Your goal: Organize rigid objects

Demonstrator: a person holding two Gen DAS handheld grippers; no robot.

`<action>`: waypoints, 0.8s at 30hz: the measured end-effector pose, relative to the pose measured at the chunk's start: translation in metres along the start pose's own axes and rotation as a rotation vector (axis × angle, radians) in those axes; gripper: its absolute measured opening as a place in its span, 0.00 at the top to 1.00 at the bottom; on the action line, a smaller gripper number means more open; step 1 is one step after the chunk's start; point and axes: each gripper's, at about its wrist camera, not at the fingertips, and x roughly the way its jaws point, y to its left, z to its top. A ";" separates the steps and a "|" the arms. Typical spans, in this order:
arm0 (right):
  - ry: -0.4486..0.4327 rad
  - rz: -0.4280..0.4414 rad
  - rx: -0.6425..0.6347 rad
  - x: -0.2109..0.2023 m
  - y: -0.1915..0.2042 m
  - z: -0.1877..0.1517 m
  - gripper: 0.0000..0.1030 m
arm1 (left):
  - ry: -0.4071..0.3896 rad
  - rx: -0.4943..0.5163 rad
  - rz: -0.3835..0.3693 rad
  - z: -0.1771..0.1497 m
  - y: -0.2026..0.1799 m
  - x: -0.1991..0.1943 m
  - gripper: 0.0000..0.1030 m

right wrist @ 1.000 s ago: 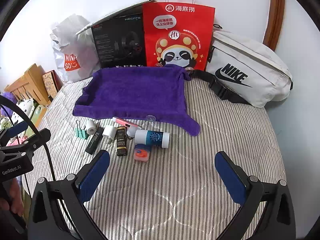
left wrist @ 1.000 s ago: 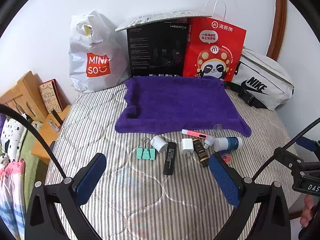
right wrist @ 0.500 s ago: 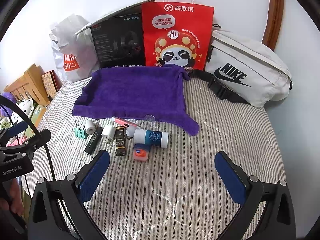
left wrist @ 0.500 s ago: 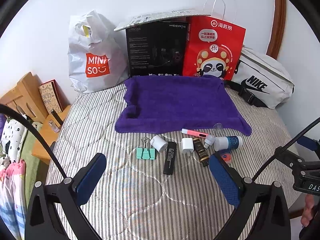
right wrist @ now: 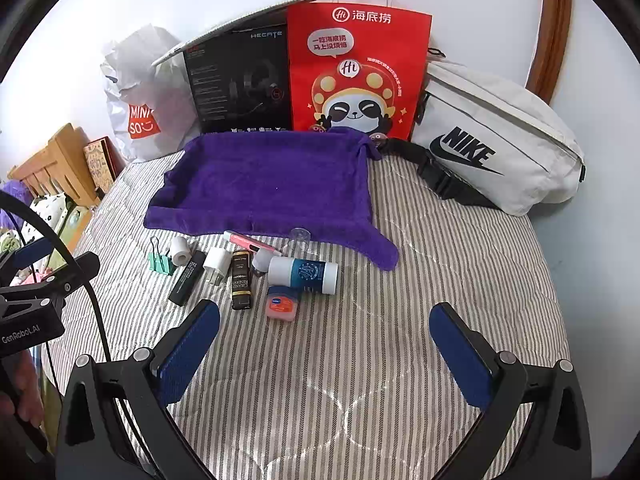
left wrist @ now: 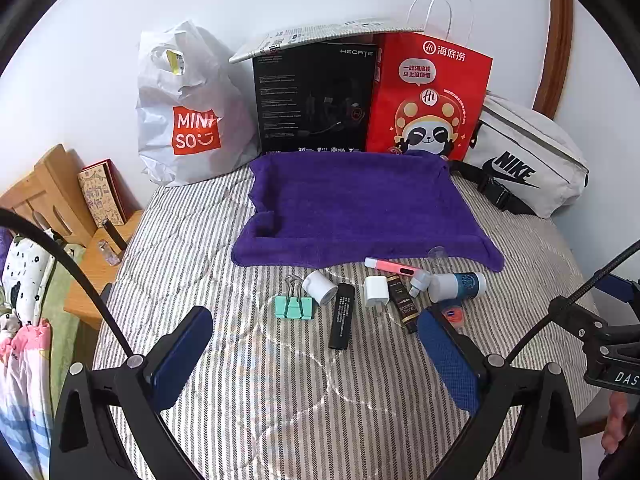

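Note:
A row of small objects lies on the striped bed in front of a purple towel (left wrist: 360,208) (right wrist: 272,184): a green binder clip (left wrist: 293,306) (right wrist: 161,262), a white roll (left wrist: 319,288), a black stick (left wrist: 342,322) (right wrist: 187,278), a white charger (left wrist: 376,291) (right wrist: 216,262), a dark gold-lettered tube (left wrist: 404,304) (right wrist: 241,280), a pink pen (left wrist: 394,267), a white and blue bottle (left wrist: 458,286) (right wrist: 304,275), an orange jar (right wrist: 281,304). My left gripper (left wrist: 314,354) is open and empty, just before the row. My right gripper (right wrist: 324,354) is open and empty, before the jar.
A Miniso bag (left wrist: 188,108), a black box (left wrist: 316,96), a red paper bag (left wrist: 428,96) and a white Nike bag (right wrist: 496,140) line the wall behind the towel. A wooden stand (left wrist: 44,196) is off the bed's left edge.
Both grippers have edged slightly forward toward the row of objects. Nothing on the bed has moved.

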 end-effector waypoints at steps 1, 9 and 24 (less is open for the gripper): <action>0.000 0.000 0.000 0.000 0.000 0.000 0.00 | 0.000 0.000 0.001 0.000 0.000 0.000 0.00; 0.004 0.002 -0.002 0.002 0.000 0.000 0.00 | 0.013 -0.003 0.002 0.002 0.003 0.007 0.00; 0.028 0.015 -0.003 0.026 -0.006 0.000 0.00 | 0.073 -0.017 0.001 -0.009 0.025 0.054 0.00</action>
